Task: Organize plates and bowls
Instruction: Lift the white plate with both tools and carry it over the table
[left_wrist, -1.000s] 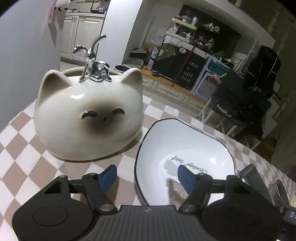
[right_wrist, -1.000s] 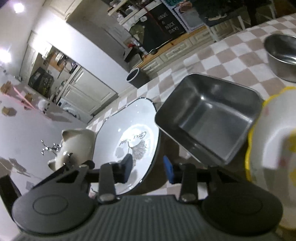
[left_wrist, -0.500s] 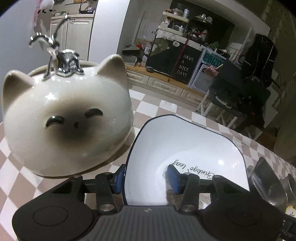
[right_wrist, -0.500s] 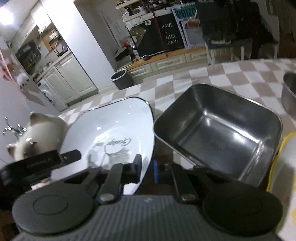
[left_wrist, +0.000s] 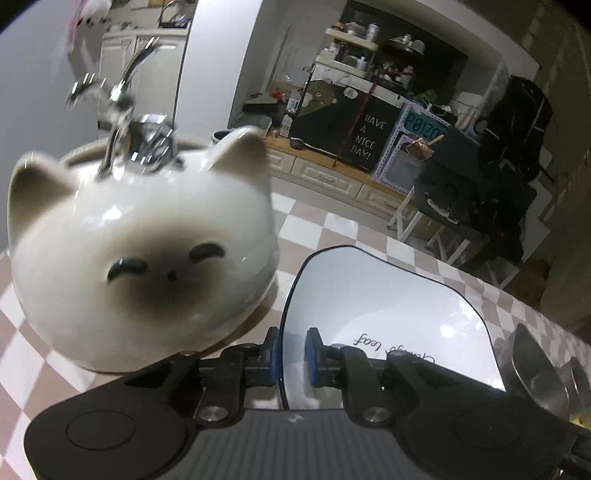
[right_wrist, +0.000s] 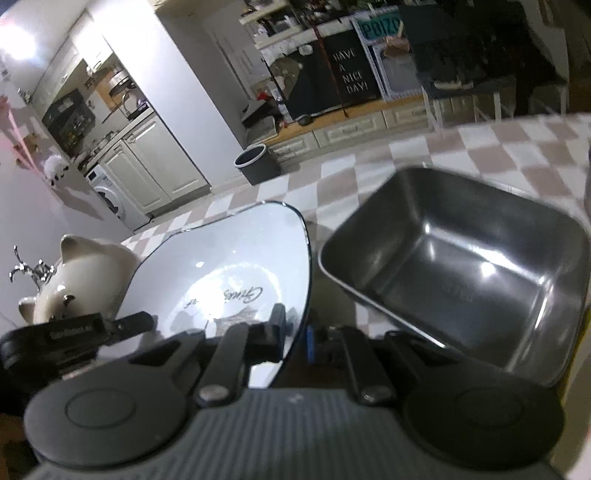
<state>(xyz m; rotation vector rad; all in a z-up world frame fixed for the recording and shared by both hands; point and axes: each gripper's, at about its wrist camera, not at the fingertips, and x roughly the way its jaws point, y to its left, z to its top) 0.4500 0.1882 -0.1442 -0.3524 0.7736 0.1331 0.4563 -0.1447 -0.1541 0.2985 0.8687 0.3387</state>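
Note:
A white square plate (left_wrist: 388, 317) with a thin dark rim and the words "Ginkgo leaf" sits low in the left wrist view. My left gripper (left_wrist: 290, 354) is shut on its near left rim, one blue pad on each side. The plate also shows in the right wrist view (right_wrist: 236, 273), tilted. My right gripper (right_wrist: 295, 339) is shut on its near right rim. The left gripper's body (right_wrist: 66, 332) shows at the plate's far left. A steel rectangular tray (right_wrist: 461, 273) lies right beside the plate.
A white ceramic cat-face bowl (left_wrist: 140, 251), upside down with a chrome figurine (left_wrist: 125, 122) on top, stands close to the plate's left on the checkered tablecloth (left_wrist: 325, 229). The steel tray's corner (left_wrist: 535, 373) shows at the right. Chairs and cabinets lie beyond the table.
Both grippers went from open to shut on the white plate's rim, the left on its left edge and the right on its right edge. The plate now looks tilted.

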